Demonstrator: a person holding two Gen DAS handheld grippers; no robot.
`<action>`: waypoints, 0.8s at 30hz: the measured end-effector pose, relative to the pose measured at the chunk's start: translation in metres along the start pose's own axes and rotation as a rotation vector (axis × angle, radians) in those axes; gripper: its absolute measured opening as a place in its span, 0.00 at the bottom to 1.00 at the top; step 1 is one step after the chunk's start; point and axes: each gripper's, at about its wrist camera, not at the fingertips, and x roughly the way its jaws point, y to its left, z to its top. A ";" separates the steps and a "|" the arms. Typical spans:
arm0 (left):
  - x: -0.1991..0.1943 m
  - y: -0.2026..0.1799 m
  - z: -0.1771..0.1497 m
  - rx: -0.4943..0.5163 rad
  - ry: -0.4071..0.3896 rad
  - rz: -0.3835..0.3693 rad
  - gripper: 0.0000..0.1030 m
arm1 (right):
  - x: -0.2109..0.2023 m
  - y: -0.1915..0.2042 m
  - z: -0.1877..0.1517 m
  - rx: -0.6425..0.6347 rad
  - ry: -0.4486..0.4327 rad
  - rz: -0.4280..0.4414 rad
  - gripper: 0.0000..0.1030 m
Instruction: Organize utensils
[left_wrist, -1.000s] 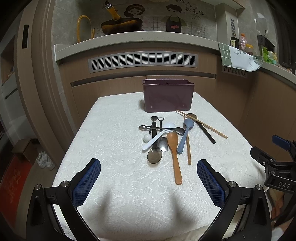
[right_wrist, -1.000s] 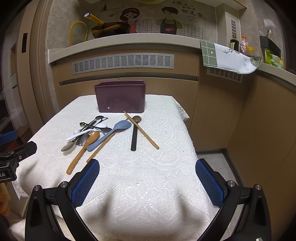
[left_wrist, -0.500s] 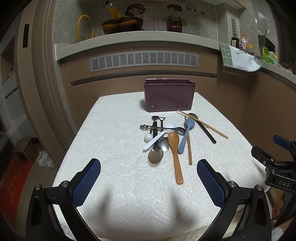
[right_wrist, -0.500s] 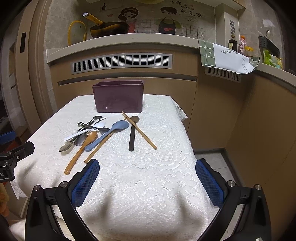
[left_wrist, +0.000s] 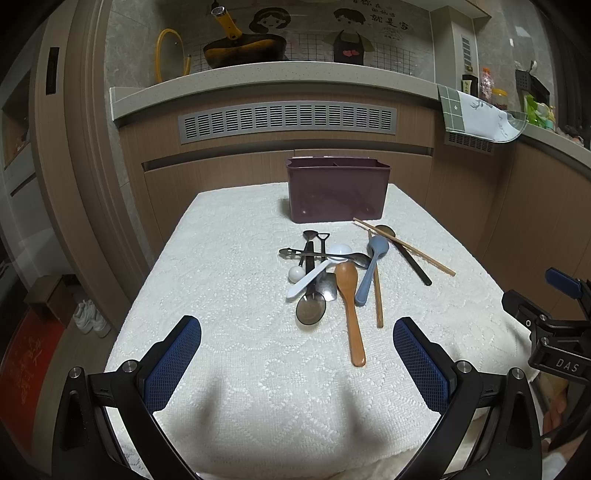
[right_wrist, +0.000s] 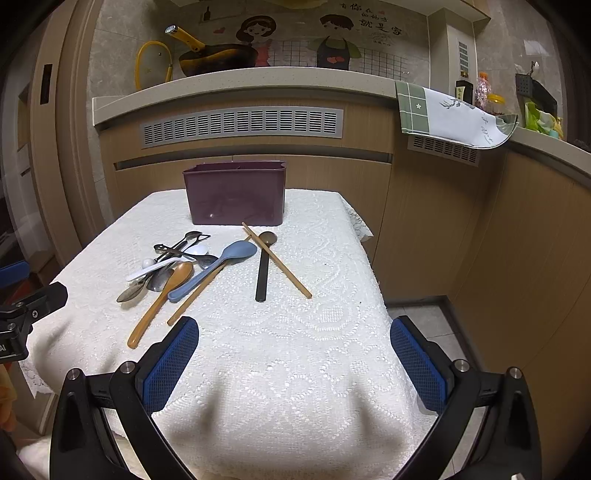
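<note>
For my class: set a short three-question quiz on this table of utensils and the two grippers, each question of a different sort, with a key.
1. True or false: the left gripper is shut on a spoon.
2. Multiple choice: the purple caddy stands A) at the far end of the white tablecloth, beyond the utensils; B) on the floor; C) between the jaws.
3. Fill in: the chopstick lies across the handle of the ____ spoon.

Key: 1 false, both it and the right gripper are open and hold nothing; 2 A; 3 black.
</note>
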 end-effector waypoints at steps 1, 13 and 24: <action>0.000 0.000 0.000 0.000 0.000 0.001 1.00 | 0.000 0.000 0.000 0.000 0.000 -0.001 1.00; 0.000 0.001 0.000 0.000 0.000 0.000 1.00 | 0.001 0.000 0.001 0.001 0.006 -0.001 1.00; 0.002 0.002 -0.004 -0.005 0.004 0.002 1.00 | 0.002 -0.001 0.000 0.001 0.007 -0.005 1.00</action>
